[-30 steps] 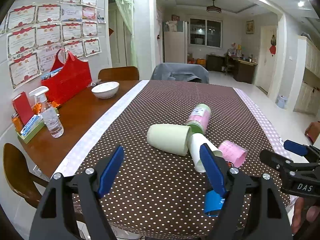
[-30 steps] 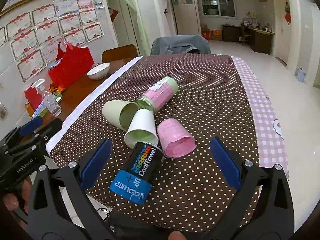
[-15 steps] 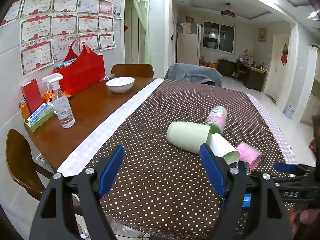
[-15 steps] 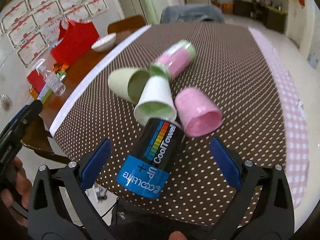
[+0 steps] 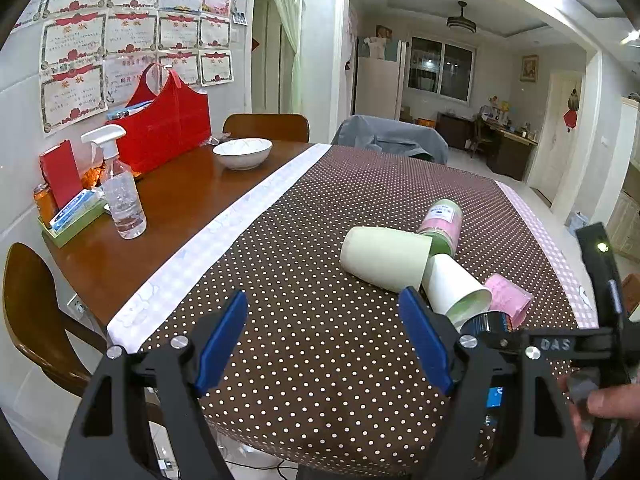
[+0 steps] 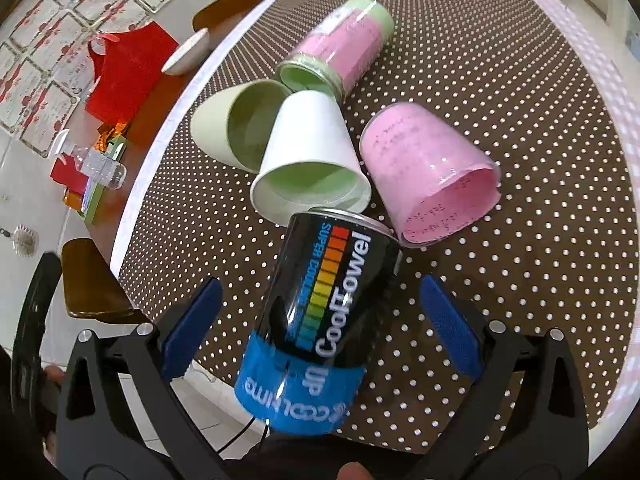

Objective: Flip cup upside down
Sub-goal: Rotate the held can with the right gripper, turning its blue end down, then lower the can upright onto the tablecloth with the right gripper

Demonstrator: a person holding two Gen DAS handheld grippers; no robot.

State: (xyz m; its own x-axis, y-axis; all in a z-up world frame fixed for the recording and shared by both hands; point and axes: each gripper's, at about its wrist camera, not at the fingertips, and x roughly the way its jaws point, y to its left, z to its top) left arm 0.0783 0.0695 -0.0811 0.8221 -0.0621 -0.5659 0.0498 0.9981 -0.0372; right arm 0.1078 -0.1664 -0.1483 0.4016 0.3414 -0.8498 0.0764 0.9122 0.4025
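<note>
The right tongs are spread wide, their blue pads on either side of the black and blue can without touching it; the can lies on its side near the table's front edge, its far rim against the mouth of the white cup. The left tongs are also spread, pinching nothing, hanging over bare dotted tablecloth to the left of the pile. Beyond the can, the white cup, a pale green cup, a pink cup and a pink and green jar all lie on their sides, crowded together and touching. Which one is meant to be flipped cannot be told for sure, but the can sits between the right pads, so it looks like the one in hand. To do this well, close evenly on the can's middle, lift it clear of the white cup before rotating, and set it down with the mouth end flat on open cloth away from the edge, since it could roll.
</note>
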